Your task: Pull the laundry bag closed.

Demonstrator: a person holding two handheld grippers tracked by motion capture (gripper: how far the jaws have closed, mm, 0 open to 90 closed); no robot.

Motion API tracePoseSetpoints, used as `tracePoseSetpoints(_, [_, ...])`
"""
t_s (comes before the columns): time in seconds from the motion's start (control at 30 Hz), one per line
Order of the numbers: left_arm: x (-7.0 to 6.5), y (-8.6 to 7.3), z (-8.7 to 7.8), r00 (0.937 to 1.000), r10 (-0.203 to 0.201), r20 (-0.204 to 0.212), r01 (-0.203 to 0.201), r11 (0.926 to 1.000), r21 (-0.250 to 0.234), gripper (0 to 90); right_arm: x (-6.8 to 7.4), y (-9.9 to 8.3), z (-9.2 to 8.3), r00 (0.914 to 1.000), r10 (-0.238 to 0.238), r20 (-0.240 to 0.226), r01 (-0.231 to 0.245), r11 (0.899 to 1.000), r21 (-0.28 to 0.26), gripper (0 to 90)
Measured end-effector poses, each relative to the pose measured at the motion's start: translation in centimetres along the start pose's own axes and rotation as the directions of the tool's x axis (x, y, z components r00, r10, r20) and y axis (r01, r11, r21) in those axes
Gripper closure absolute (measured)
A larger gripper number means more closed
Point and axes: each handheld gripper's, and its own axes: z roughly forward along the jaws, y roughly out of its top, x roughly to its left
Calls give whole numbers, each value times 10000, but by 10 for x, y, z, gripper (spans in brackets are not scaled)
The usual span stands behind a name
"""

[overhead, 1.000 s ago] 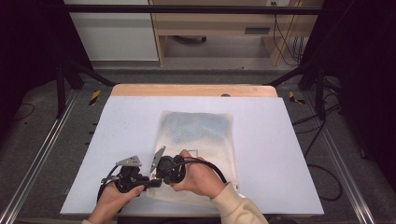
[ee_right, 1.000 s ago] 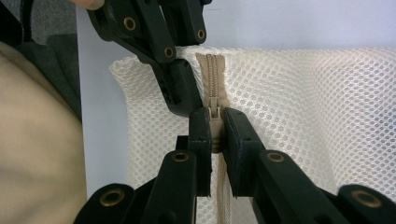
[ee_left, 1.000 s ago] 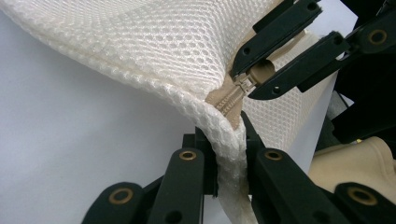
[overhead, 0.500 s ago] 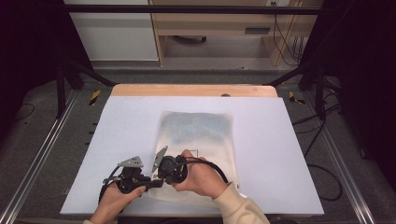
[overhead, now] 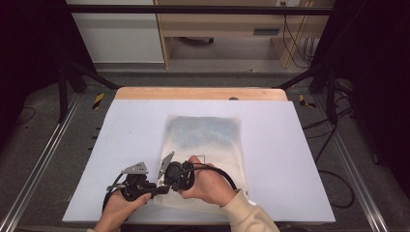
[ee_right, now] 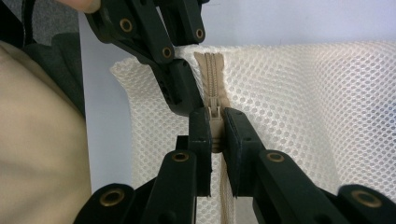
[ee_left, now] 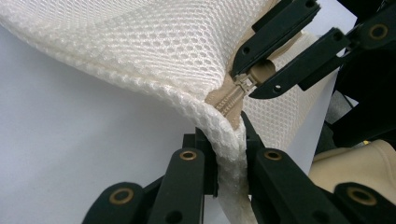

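Mesh zipper bag (overhead: pixel 205 145) — corner pinched in left gripper (ee_left: pixel 229 154) as anchor, zipper pull (ee_right: pixel 215 122) clamped by right gripper (ee_right: pixel 214 135) — braced for sliding.

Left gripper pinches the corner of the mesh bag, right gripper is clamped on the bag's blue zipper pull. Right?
One thing is off: the zipper pull is tan, not blue, as the right gripper view shows. The rest holds: the left gripper pinches the corner of the mesh bag, and the right gripper is clamped on the pull.
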Motion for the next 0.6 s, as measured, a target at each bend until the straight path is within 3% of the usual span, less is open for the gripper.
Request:
tracePoseSetpoints(0.37, [-2,1,-2,9999,-9,139,12,9996,-275,843,-4,-8,-5,10000,77,-27,-77,9999,110,819])
tracePoseSetpoints(0.6, [-3,1,0,9999,70,100,-68,9998,-169,844,-5,-9,-4,9999,112,-8,-112,9998,192,819])
